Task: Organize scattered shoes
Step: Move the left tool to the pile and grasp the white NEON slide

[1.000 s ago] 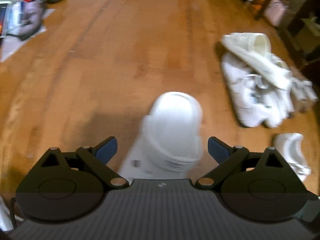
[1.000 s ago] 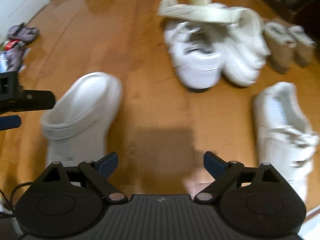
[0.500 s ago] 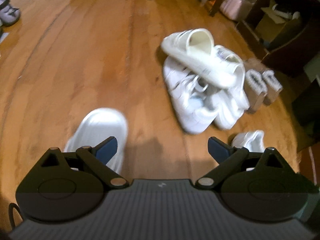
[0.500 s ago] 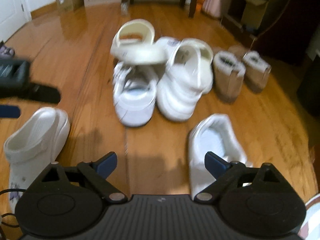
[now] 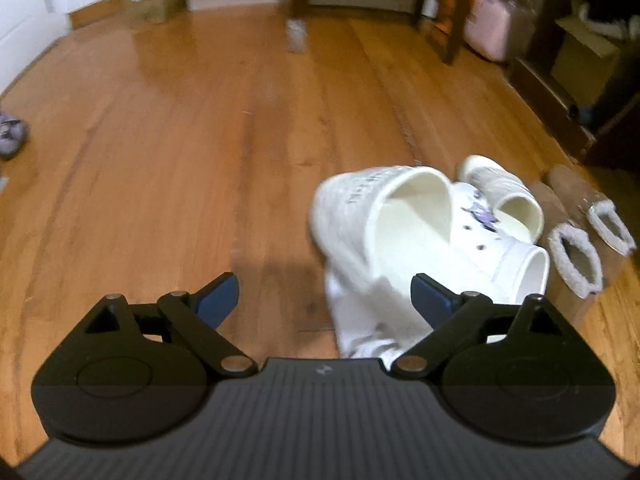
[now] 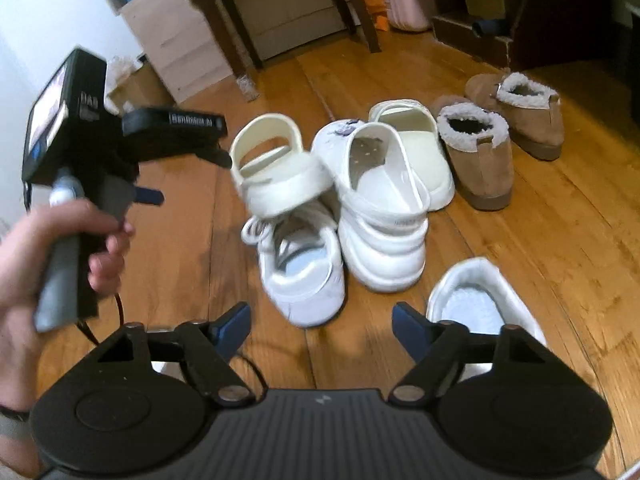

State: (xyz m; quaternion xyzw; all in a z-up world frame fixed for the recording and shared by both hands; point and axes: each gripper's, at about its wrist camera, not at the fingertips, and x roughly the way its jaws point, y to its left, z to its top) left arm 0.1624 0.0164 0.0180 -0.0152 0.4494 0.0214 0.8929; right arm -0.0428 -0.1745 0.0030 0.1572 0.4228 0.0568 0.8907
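Both grippers swung right, off the lone clog onto the shoe pile (image 6: pixel 340 200). Left gripper (image 5: pixel 324 296) released, empty. Right gripper (image 6: pixel 322 324) closing on nothing.

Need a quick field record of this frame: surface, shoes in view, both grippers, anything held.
surface: wooden floor
shoe pile: cream slide tilted on top of a white sneaker, white clog beside them
boots: two tan fleece-lined boots upright, right of the pile
loose shoe: second white sneaker at the right gripper's right finger
left gripper: open, empty
right gripper: closing, nothing between the fingers
held: none
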